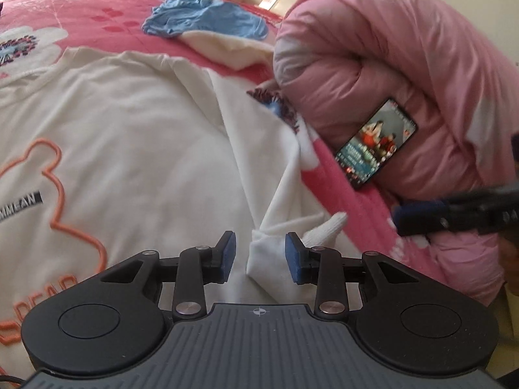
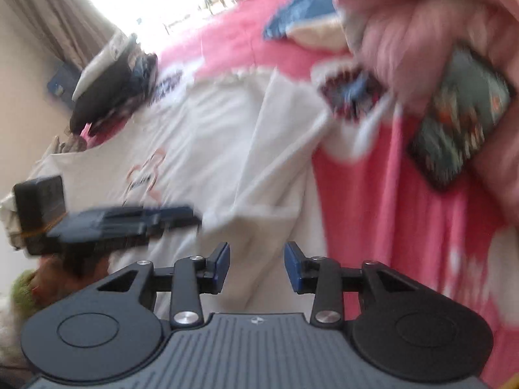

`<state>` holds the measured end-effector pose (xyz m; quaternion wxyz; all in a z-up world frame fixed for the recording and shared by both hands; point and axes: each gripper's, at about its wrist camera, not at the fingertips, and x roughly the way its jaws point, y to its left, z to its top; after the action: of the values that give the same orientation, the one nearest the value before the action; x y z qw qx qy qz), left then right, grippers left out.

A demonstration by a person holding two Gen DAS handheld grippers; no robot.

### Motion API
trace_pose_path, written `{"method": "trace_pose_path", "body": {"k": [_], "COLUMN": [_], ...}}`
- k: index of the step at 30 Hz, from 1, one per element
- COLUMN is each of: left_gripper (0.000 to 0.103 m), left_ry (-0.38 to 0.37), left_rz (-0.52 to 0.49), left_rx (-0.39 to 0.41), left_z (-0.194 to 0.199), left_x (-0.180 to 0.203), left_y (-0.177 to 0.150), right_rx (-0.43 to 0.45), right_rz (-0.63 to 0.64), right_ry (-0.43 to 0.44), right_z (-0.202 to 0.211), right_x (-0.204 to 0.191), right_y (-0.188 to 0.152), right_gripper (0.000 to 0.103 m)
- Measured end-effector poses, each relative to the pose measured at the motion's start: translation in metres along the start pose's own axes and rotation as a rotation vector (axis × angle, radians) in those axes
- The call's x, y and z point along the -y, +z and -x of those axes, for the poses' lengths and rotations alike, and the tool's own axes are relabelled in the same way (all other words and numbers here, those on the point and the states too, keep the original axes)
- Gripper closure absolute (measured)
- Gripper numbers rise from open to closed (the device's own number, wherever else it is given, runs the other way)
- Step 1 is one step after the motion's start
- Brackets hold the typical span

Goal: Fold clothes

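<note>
Both grippers stood part-open, holding nothing: left gripper (image 1: 259, 259) straddled the white cotton T-shirt's (image 1: 136, 136) folded sleeve tip (twelve o'clock); right gripper (image 2: 257, 267) hovered over cloth.

One white T-shirt (image 1: 136, 129), one blue garment (image 1: 207, 16), one cream cloth (image 1: 227, 48), one pink quilt (image 1: 405, 64), one phone (image 1: 376, 144).

Both the left hand-held gripper (image 1: 258, 257) and right hand-held gripper (image 2: 257, 266) angle downward, jaws parted.
</note>
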<state>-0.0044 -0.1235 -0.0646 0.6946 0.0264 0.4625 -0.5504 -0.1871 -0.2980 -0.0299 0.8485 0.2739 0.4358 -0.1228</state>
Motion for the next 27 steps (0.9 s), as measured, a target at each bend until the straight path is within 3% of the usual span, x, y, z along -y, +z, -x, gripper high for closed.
{"method": "trace_pose_path", "body": {"k": [4,10,11,14,15,18,21,24,27], "left_gripper": [0.070,0.070,0.070,0.070,0.070,0.070,0.070,0.070,0.070], "left_ry": [-0.026,-0.102,-0.108,-0.126,-0.137,-0.192,-0.215,-0.195,-0.188], "left_rz": [0.030,0.009,-0.004,-0.044,-0.050,-0.053,-0.080,-0.118,-0.130], "left_rx": [-0.006,-0.002,-0.001,0.005,0.007,0.014,0.013,-0.020,-0.063], "left_z": [0.000,0.000,-0.001,-0.001,0.000,0.005,0.005,-0.006,-0.020], "left_x": [-0.002,0.007,0.009,0.016,0.017,0.017,0.019,0.024,0.028], "left_y": [-0.008,-0.017,-0.019,-0.024,-0.025,-0.025,-0.027,-0.031,-0.034], "right_rx": [-0.009,-0.107,-0.129,-0.144,-0.134,-0.066,-0.062,-0.204,-0.229], "right_rz": [-0.047,-0.177,-0.196,-0.297,-0.319,-0.406,-0.498,-0.598,-0.588], "right_ry": [0.078,0.144,0.160,0.220,0.231,0.252,0.195,0.076,-0.001], "right_z": [-0.021,-0.051,-0.056,-0.059,-0.053,-0.023,0.000,-0.005,-0.002], "right_x": [0.006,0.023,0.025,0.036,0.040,0.057,0.079,0.102,0.106], "right_y": [0.007,0.009,0.006,-0.006,-0.010,-0.026,-0.052,-0.085,-0.095], "right_gripper": [0.060,0.054,0.057,0.092,0.098,0.098,0.098,0.095,0.091]}}
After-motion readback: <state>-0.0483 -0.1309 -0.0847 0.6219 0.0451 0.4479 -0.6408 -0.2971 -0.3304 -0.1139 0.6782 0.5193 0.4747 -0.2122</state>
